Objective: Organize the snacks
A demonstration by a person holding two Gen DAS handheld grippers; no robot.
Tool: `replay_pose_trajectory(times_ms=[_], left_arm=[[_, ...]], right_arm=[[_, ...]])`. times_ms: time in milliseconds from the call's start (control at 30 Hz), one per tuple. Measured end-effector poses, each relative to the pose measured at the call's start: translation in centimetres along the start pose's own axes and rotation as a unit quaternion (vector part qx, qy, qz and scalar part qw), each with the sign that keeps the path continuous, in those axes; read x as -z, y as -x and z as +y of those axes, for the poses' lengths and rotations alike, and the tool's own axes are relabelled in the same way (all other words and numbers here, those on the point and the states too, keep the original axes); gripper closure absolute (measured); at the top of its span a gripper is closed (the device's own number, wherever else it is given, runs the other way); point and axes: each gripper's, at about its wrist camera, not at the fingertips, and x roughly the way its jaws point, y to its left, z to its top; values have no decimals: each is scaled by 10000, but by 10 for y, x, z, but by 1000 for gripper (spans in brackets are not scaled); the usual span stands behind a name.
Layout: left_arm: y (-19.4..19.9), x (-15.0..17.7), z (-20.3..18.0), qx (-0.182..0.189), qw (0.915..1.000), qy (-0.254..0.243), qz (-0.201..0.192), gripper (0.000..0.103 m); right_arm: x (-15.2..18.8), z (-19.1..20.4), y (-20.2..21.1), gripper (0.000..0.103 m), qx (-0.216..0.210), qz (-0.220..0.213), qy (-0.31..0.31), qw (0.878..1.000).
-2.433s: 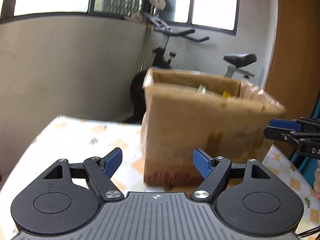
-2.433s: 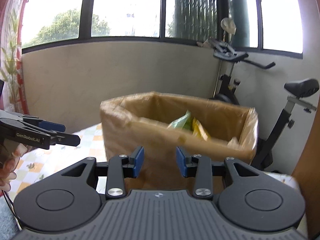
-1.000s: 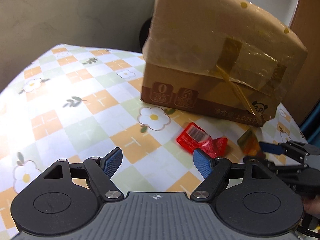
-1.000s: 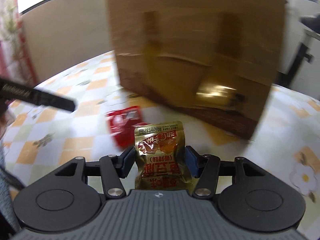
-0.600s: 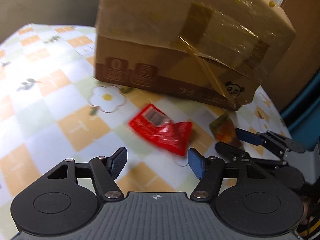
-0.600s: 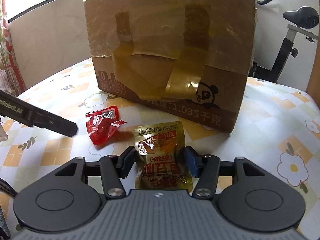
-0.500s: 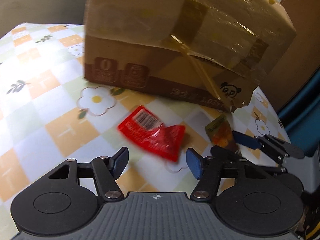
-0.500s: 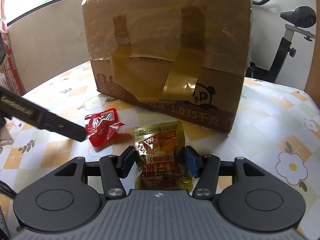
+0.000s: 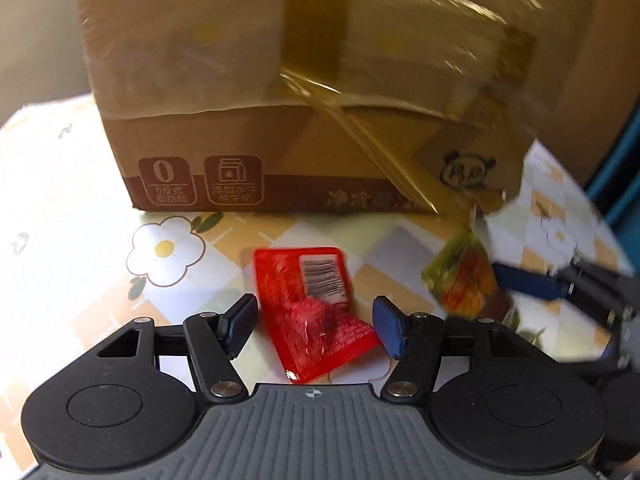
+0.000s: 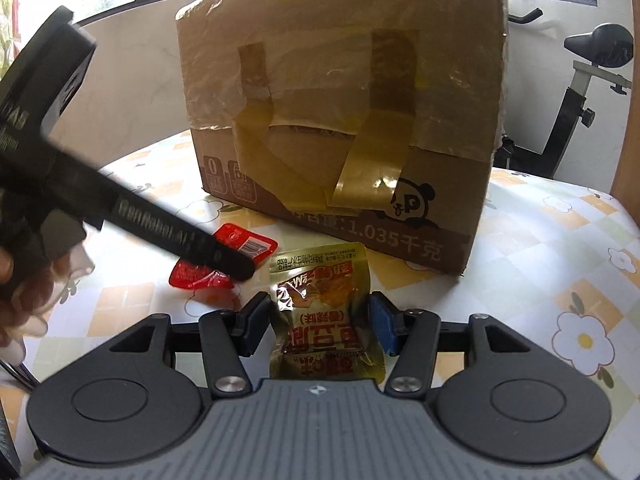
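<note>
A red snack packet (image 9: 316, 312) lies on the flowered tablecloth in front of a taped cardboard box (image 9: 312, 92). My left gripper (image 9: 316, 326) is open, its fingers on either side of the packet's near end. A gold snack pouch (image 10: 324, 312) lies flat between the fingers of my right gripper (image 10: 320, 328), which stands open around it. In the right wrist view the left gripper's finger (image 10: 180, 240) crosses over the red packet (image 10: 224, 268). In the left wrist view the gold pouch (image 9: 464, 276) and right gripper fingertips (image 9: 528, 280) are at the right.
The box (image 10: 344, 120) stands close behind both snacks and fills the middle of the table (image 10: 560, 240). An exercise bike (image 10: 584, 92) stands beyond the table at the right. A wall and windows are behind.
My left gripper has come down and forward so the red packet now lies between its open fingers. My right gripper stays low with the gold pouch between its fingers.
</note>
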Motion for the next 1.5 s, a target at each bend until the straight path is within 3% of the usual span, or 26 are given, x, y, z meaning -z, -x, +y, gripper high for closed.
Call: replay_pose_trajectory(times_ms=[100,267,300,367,433,667,1200,1500], left_arm=[[-4,5,-12,-227,9993,-281,-71,37],[-4,11,-13,-303,9989,-300,-192,34],[-5,12,-12,-280,9989,-304,-217,36],[-4,13,-9,-244,9989,-290,-281,49],[-1,16,-11,-246,9988,-308,-290,50],[16,34,0,-260,9989,-127,-381,50],[38,38,11,-170,9978,131,-621,50],[60,36,25,-143,9942,371,-998,50]], right_arm=[[-1,-2,1,46,-30,-12,-76,10000],[-1,-2,1,47,-31,-19,-67,10000],[-1,-2,1,47,-25,-29,-69,10000],[-1,-2,1,47,-24,-27,-73,10000],[-1,-2,1,47,-23,-20,-83,10000],[-1,-2,1,47,-39,-26,-81,10000],[0,2,3,47,-77,-38,18,10000],[1,9,12,47,-70,-155,192,9997]])
